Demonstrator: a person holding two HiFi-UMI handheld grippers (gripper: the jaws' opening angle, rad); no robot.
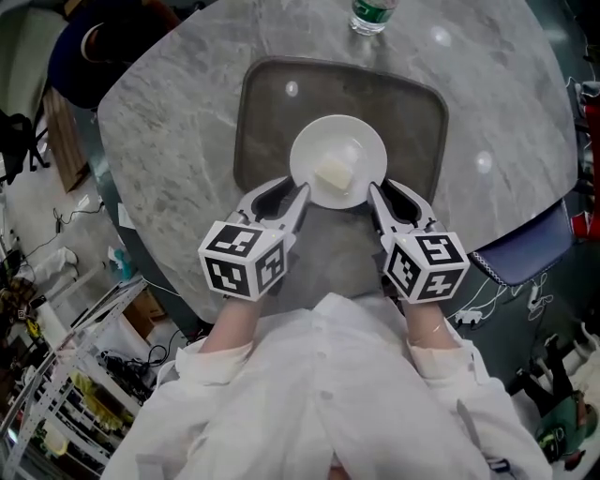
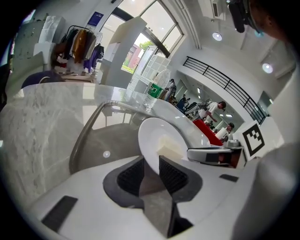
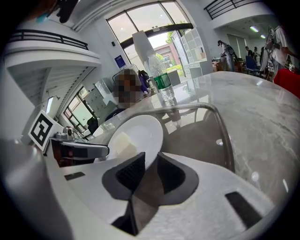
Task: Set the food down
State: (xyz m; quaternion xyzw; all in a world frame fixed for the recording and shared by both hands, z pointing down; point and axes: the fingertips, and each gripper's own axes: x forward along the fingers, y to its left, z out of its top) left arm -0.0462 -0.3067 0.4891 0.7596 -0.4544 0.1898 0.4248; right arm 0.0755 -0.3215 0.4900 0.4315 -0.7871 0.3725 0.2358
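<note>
A white plate [image 1: 337, 159] carrying a pale block of food [image 1: 333, 175] hangs over the dark grey tray [image 1: 267, 103] on the marble table. My left gripper [image 1: 300, 195] is shut on the plate's near-left rim and my right gripper [image 1: 373, 192] is shut on its near-right rim. In the left gripper view the plate [image 2: 157, 140] stands edge-on between the black pads [image 2: 131, 174], with the food [image 2: 168, 146] on it. The right gripper view shows the plate [image 3: 133, 136] gripped the same way, the food [image 3: 121, 142] toward its left.
A clear water bottle with a green label [image 1: 369, 15] stands at the table's far edge behind the tray. A dark chair [image 1: 94, 47] sits at the far left and a blue seat [image 1: 525, 248] at the right. Cables and clutter cover the floor at the left.
</note>
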